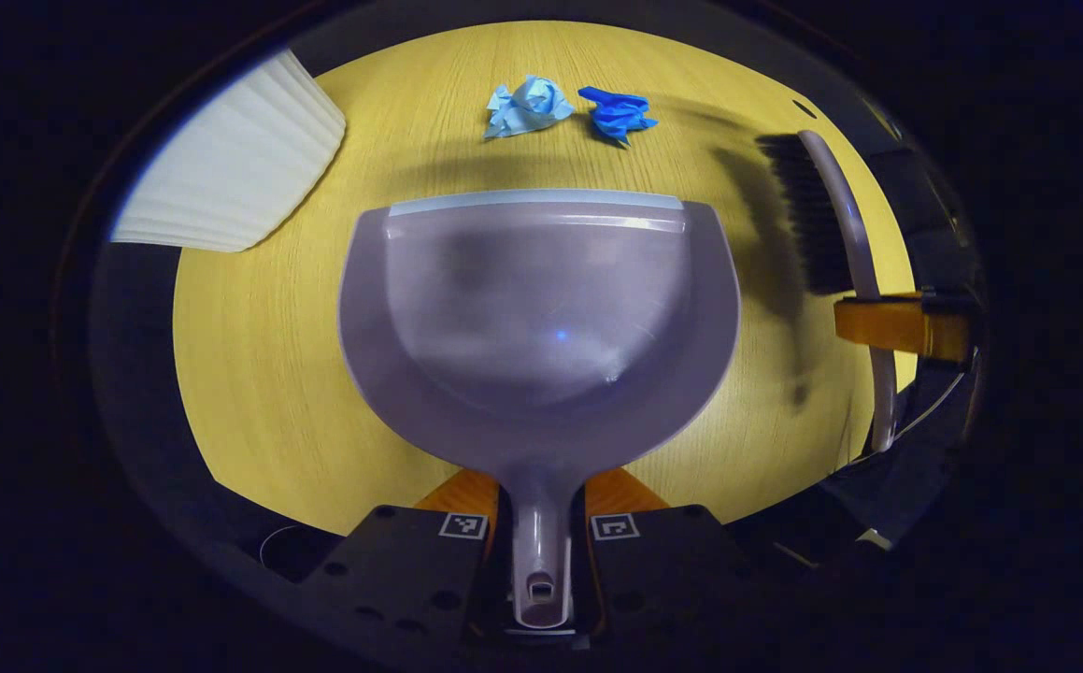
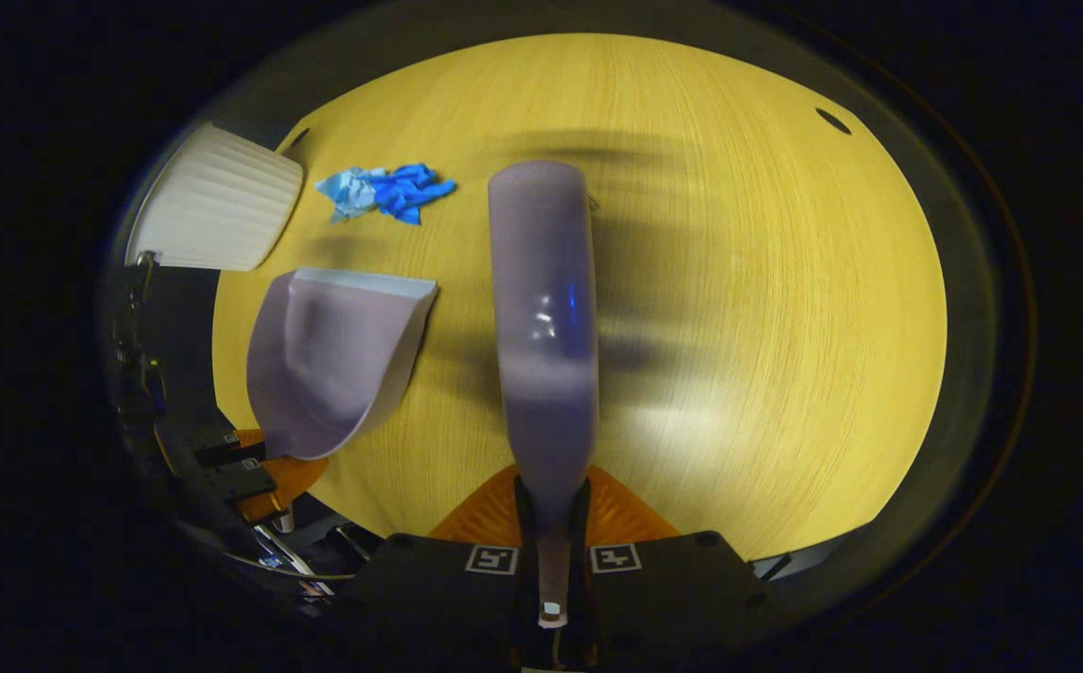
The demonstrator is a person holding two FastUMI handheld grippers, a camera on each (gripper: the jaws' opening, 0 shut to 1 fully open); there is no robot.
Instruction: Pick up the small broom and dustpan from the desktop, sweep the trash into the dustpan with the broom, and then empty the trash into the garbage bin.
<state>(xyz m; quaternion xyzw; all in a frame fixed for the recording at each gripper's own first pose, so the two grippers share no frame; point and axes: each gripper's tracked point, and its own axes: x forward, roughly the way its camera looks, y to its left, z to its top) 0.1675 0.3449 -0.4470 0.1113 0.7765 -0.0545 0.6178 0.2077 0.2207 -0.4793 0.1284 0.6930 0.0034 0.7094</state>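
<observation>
The left gripper (image 1: 541,537) has its jaws closed on the dustpan (image 1: 541,318) handle, the smooth grey plastic pan stretching toward 12 o'clock with its lip facing two crumpled paper balls (image 1: 567,107), pale blue and dark blue, lying just beyond on the wood-grain bench (image 1: 261,355). The right gripper (image 2: 552,551) has its jaws clamped on the broom (image 2: 541,308) handle; in the left gripper view its black bristles hang at 3 o'clock, beside the pan. A ribbed white bin (image 1: 233,164) sits at 10 o'clock.

Lilac dustpan (image 1: 541,318), blue crumpled trash (image 1: 564,107), white ribbed bin (image 1: 233,168), yellow woodgrain desktop (image 1: 251,355).
</observation>
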